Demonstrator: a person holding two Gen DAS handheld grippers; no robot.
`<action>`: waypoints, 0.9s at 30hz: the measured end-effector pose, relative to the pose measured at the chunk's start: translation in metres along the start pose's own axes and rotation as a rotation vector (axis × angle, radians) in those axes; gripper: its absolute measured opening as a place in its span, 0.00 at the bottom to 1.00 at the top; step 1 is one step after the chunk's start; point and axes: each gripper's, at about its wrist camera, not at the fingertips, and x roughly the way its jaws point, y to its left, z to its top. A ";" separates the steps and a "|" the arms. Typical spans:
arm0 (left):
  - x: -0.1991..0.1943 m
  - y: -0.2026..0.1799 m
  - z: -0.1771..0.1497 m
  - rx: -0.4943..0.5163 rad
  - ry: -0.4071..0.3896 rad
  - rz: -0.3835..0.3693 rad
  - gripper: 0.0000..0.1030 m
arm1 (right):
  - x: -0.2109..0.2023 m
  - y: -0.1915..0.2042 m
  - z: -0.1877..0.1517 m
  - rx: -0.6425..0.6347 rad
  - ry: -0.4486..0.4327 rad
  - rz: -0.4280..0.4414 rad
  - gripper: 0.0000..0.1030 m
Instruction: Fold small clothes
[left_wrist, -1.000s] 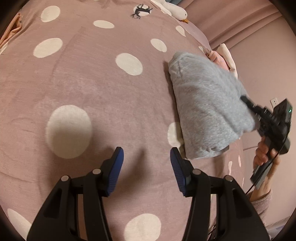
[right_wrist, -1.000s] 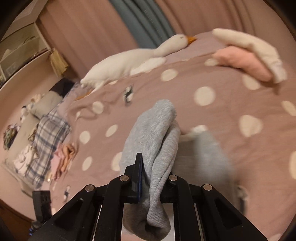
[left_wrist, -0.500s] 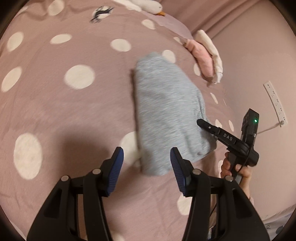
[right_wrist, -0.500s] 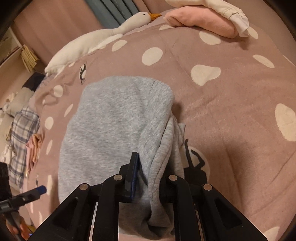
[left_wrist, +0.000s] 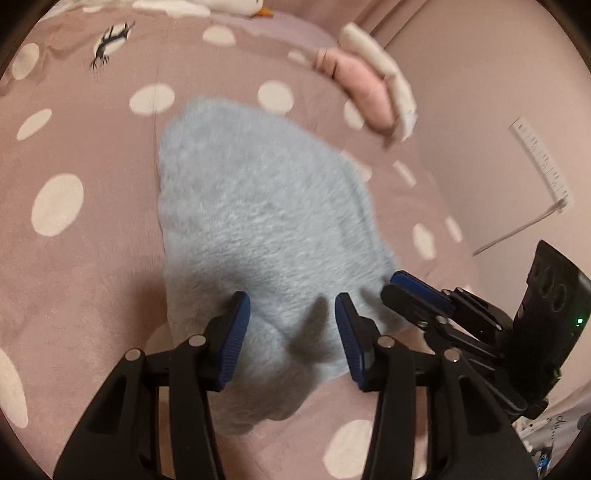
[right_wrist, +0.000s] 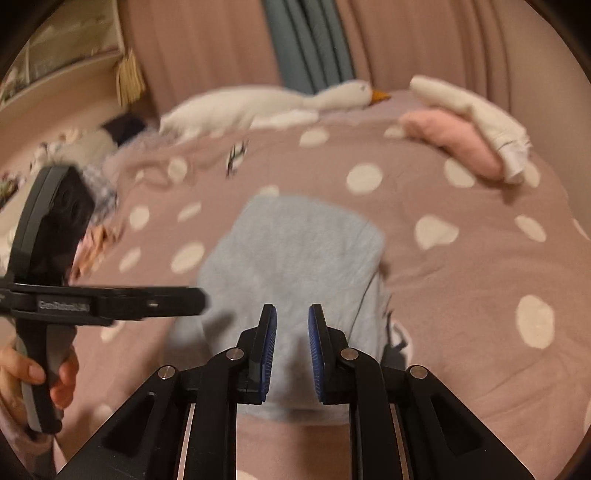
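Note:
A folded grey garment (left_wrist: 258, 229) lies flat on the pink polka-dot bedspread (left_wrist: 74, 258); it also shows in the right wrist view (right_wrist: 295, 258). My left gripper (left_wrist: 291, 317) is open, its blue fingers over the garment's near end, holding nothing. My right gripper (right_wrist: 291, 328) is open and empty just above the garment's near edge. The right gripper shows in the left wrist view (left_wrist: 417, 291) at the garment's right edge. The left gripper shows in the right wrist view (right_wrist: 177, 299) at the garment's left side.
A stack of folded pink and cream clothes (right_wrist: 465, 136) sits at the far right of the bed. A white plush goose (right_wrist: 266, 107) lies along the back. More clothes (right_wrist: 96, 236) lie at the far left. A wall (left_wrist: 498, 110) borders the bed.
My right gripper has let go of the grey garment and opened; the garment now lies flat. My left gripper has moved over the garment's near end.

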 end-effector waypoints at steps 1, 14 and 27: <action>0.006 0.002 -0.002 -0.005 0.007 0.003 0.44 | 0.011 -0.003 -0.004 0.004 0.035 -0.022 0.16; -0.032 -0.004 0.001 -0.009 -0.068 -0.110 0.47 | 0.017 -0.027 -0.018 0.124 0.067 0.030 0.15; -0.007 0.002 0.057 -0.164 -0.068 -0.122 0.51 | 0.033 -0.019 -0.019 0.123 0.071 0.088 0.15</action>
